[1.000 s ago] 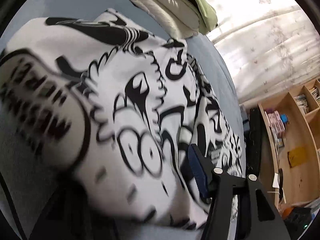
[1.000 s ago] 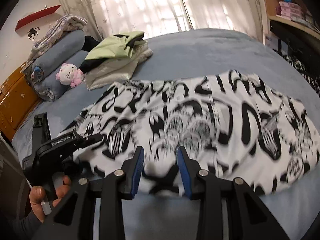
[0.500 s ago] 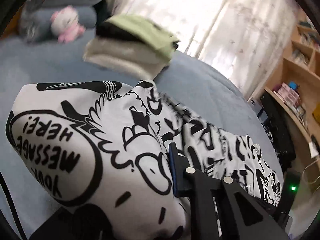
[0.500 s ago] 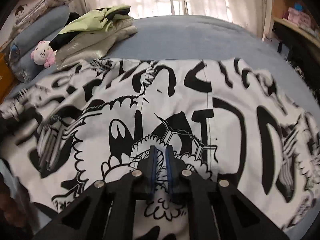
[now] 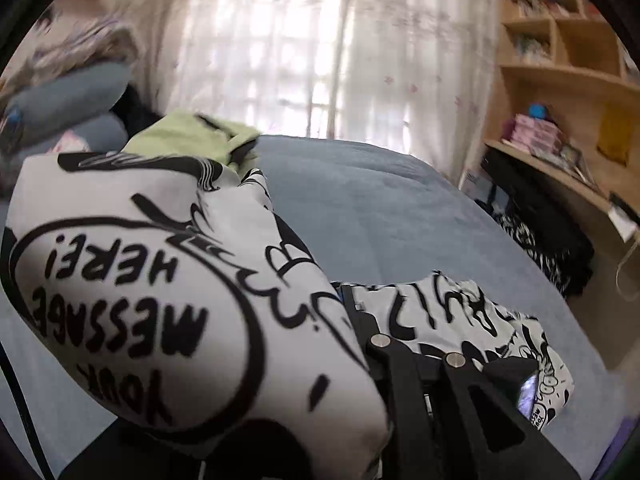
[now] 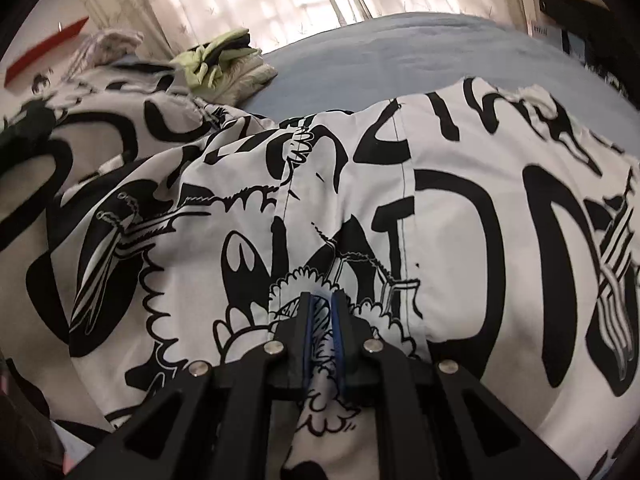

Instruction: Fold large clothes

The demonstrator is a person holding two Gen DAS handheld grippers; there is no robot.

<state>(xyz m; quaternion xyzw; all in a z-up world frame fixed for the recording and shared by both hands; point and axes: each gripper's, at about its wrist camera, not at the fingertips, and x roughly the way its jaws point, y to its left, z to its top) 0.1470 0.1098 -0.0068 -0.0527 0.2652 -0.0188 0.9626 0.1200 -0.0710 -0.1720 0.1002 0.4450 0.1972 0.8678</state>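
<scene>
Pinching the printed garment [image 6: 440, 208] in both the left gripper [image 5: 340, 292] and right gripper [image 6: 322, 312], we are lifting its edge; next we should be carrying it across.

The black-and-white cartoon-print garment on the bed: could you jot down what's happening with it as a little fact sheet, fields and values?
garment: white cotton garment with black cartoon print, spread on the blue-grey bedspread
left gripper: shut on a fold of the garment; near finger hidden by cloth
right gripper: fingers pinch a bunch of the cloth
lifted part: speech-bubble panel reading "YOUR MESSAGE HERE!"
background: pile of folded green and cream clothes, sheer curtains, wooden shelves
fold stage: not finished
</scene>
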